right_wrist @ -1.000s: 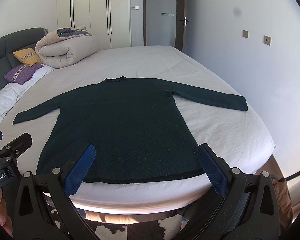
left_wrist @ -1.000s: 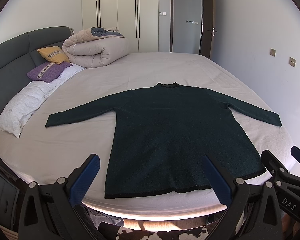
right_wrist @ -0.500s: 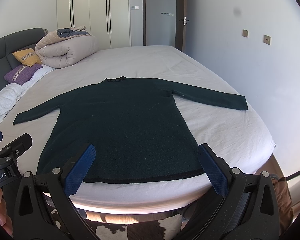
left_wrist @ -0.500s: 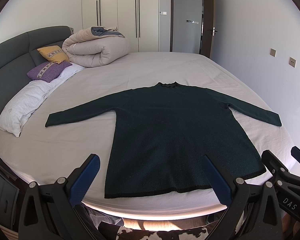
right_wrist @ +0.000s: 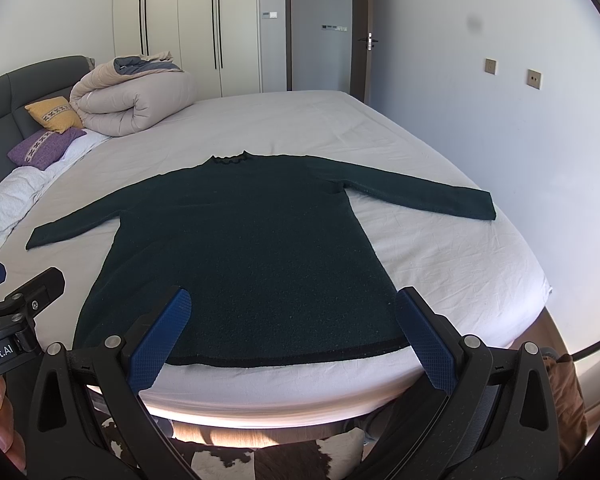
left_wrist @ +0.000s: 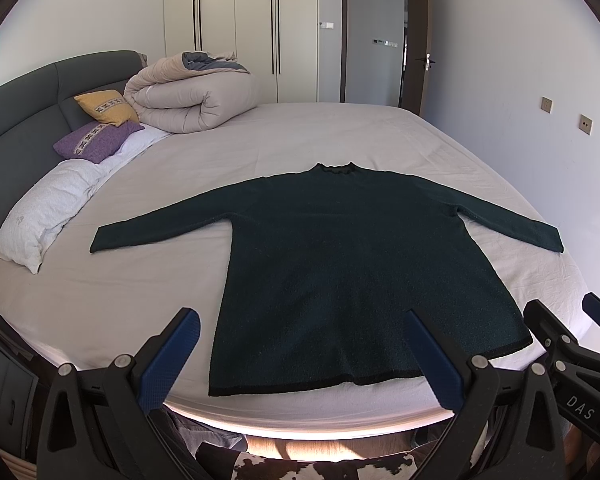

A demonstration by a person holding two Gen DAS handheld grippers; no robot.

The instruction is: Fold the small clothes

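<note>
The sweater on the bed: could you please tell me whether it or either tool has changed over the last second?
Nothing has visibly changed. The dark green sweater lies flat on the bed with both sleeves spread, just as before. The left tool and the right tool are open and empty near the hem, where they were a second ago.

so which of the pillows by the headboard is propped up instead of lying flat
The yellow pillow: it leans against the grey headboard, while the purple pillow and the white pillow lie flat on the bed.
</note>
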